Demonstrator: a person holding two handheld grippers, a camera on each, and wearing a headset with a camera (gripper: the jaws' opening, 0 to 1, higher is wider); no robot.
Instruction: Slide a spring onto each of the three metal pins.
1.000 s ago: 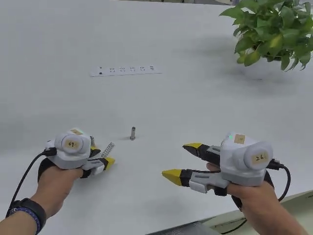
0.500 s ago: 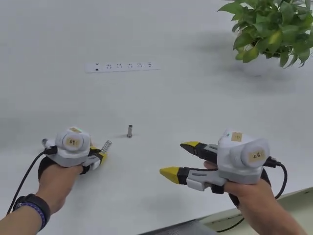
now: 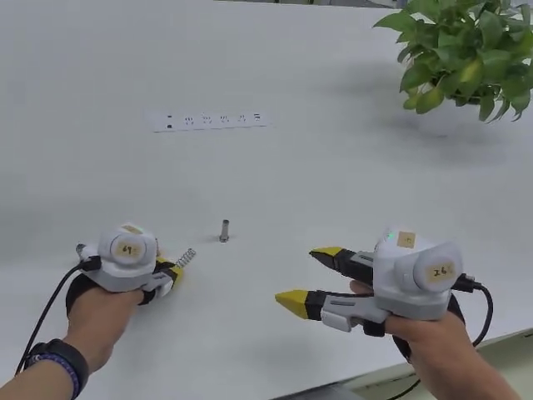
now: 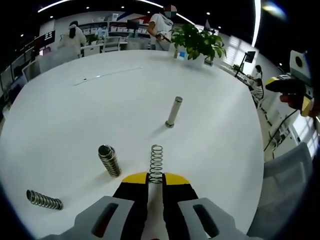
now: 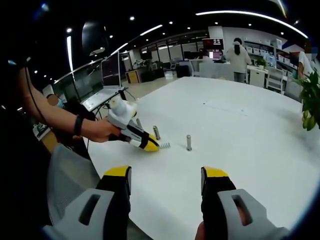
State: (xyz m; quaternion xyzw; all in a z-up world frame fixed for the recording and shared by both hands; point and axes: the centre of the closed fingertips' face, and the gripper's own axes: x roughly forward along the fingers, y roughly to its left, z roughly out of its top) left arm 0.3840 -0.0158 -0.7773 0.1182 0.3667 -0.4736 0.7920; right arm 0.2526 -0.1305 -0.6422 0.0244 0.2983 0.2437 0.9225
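A bare metal pin stands upright on the white table. My left gripper is shut on one end of a spring, which points toward the pin, a short way left of it. In the left gripper view the spring sticks out from my closed yellow tips, with the pin ahead. A second pin wearing a spring stands to the left, and a loose spring lies flat. My right gripper hovers open and holds nothing, right of the pin.
A white power strip lies further back on the table. A potted plant stands at the far right corner. The table's front edge runs just under my right hand. People stand far behind the table.
The left gripper's yellow tips, apart around the spring a second ago, have come together on it. The right gripper holds its place. The slight shift of the scene comes from the head camera.
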